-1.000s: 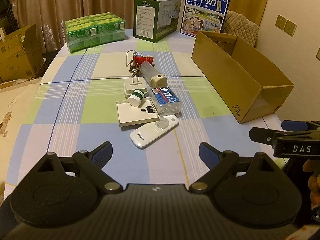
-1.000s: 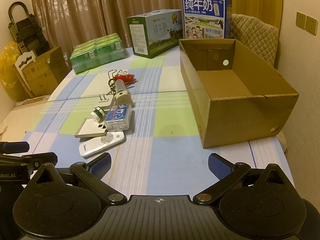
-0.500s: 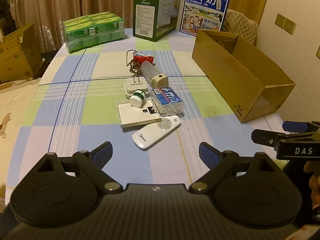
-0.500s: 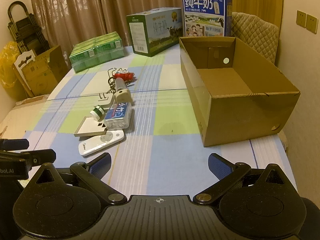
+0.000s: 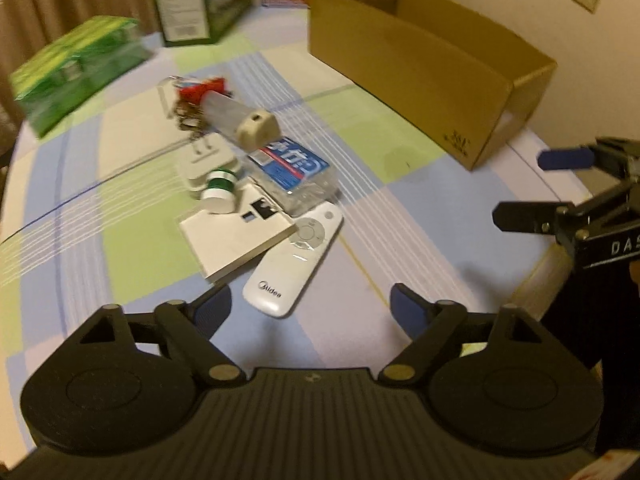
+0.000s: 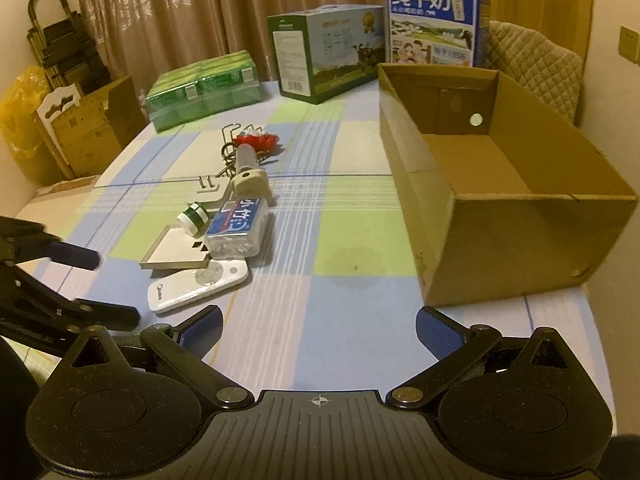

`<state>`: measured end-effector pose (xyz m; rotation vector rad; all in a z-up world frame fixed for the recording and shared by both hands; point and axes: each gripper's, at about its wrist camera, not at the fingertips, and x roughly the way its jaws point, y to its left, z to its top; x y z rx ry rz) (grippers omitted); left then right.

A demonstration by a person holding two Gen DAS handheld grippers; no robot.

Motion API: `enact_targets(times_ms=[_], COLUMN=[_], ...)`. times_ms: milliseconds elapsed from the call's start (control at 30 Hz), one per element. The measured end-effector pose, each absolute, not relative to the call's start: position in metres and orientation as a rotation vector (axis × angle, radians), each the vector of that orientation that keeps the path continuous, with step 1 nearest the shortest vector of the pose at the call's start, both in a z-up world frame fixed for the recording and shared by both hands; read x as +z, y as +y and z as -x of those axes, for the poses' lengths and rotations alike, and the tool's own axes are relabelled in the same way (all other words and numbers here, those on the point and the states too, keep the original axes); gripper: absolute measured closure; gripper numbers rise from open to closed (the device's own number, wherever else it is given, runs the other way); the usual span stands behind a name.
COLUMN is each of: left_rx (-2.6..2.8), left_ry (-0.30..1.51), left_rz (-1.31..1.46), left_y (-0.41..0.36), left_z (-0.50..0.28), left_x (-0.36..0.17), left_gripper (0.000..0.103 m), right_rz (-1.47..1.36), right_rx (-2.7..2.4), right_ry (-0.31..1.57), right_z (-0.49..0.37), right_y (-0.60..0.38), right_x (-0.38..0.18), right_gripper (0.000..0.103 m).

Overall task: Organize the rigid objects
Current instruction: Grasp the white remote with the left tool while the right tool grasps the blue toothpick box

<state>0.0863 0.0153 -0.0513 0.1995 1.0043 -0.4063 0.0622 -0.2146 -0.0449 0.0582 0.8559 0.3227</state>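
Left gripper (image 5: 310, 306) jaws wide apart, holding nothing, hovering just above the checked tablecloth (image 5: 420, 216). White remote (image 5: 294, 260) lies right ahead of it, between the blue pads, near the left pad; "Midea" printed on its near end. Right gripper (image 6: 318, 330) also spread wide, empty, over the table's near edge, with the remote off to its front-left.

Behind the remote, touching it: flat white box (image 5: 234, 236) and a crushed clear bottle (image 5: 294, 174) with a blue label, writing not legible. Small green-and-white jar (image 5: 220, 192) sits on the box edge beside a white plug adapter (image 5: 202, 160). Further back, a clear tube with beige cap (image 5: 240, 120), red item (image 5: 200, 88) and wire hooks.

Open cardboard box (image 6: 500, 184) stands to the right, well apart from the pile. Far end: green carton pack (image 6: 200, 88), green milk case (image 6: 328, 56), blue carton (image 6: 436, 24) reading "纯牛奶".
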Motion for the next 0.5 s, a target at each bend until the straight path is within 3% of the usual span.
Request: enact_targets(times_ms=[200,500], left_rx=[-0.509,-0.591], left_ry=[1.063,1.035], left_rz=[-0.266,-0.305], left_y=[0.014,0.009], left_z=[-0.113,-0.142], left_x=[-0.086,-0.111], left_gripper=[0.037,0.039], right_rz=[-0.05,-0.056], right_rx=[0.341,0.342], right_ry=[0.872,0.889], right_z=[-0.083,-0.109], right_y=[-0.206,-0.196], right_x=[-0.064,-0.084], right_gripper=[0.002,0.002])
